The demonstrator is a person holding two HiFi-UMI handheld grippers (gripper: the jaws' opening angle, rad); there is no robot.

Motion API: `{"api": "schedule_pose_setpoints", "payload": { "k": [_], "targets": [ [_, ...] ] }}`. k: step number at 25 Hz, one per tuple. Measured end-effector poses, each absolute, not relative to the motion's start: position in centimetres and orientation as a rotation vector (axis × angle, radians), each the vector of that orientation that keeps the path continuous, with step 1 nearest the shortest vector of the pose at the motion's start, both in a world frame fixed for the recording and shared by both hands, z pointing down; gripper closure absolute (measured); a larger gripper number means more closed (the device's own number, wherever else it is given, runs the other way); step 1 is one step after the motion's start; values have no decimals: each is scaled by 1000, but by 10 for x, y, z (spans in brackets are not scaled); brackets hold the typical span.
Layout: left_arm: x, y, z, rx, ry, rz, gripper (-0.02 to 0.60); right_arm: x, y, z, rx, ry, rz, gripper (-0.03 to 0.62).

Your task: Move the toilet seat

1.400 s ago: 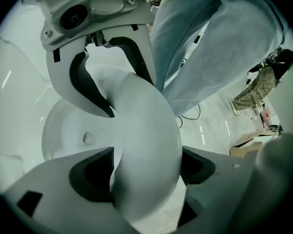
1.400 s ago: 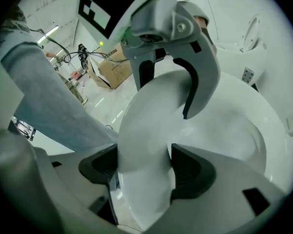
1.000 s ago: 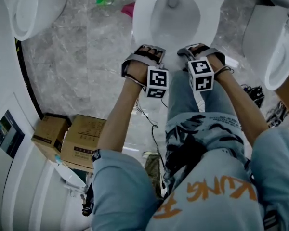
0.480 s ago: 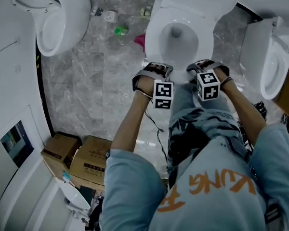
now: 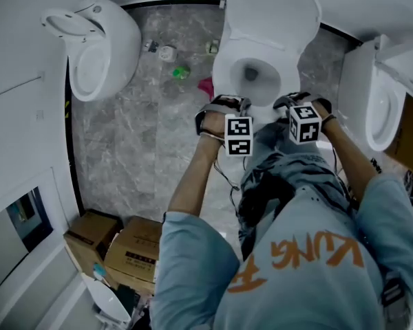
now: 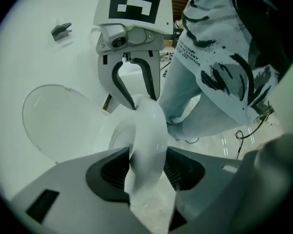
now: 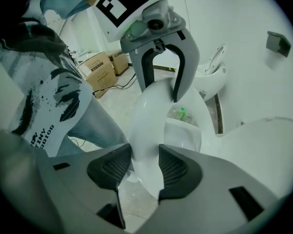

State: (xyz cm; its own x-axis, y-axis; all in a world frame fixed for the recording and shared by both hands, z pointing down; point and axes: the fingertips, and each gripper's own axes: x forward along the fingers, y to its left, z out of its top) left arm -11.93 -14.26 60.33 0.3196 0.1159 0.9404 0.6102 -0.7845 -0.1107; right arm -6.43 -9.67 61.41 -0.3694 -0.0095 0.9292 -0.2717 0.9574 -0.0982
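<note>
**Two grips set, lift partway**

Left tool and right tool have just been closing, and each now clamps the front rim of the toilet seat. I judge the seat is off the bowl. Swinging it on and letting go remain. Gripper views show each pinch. Only the head view shows bowl and floor.

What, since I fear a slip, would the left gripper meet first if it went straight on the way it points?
The toilet seat: its white rim already sits between the jaws of the left gripper, which have just been closing and now press on it. What lies beyond the rim is unclear in depth.
</note>
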Motion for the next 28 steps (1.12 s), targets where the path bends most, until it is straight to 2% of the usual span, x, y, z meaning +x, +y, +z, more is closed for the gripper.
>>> {"api": "schedule_pose_setpoints", "payload": {
  "k": [9,18,28],
  "targets": [
    [-73,-183,548,-2152,-534,-1381,426,-24,-134,569,415,-1930,252,431],
    [-20,-236,501,-2269,-393,-1312,437,24,-180,524,697,-1959,188,474],
    [39,-288,481,-2269,-242,-1399,443,79,-224,499,863,-1961,150,482]
  ]
}}
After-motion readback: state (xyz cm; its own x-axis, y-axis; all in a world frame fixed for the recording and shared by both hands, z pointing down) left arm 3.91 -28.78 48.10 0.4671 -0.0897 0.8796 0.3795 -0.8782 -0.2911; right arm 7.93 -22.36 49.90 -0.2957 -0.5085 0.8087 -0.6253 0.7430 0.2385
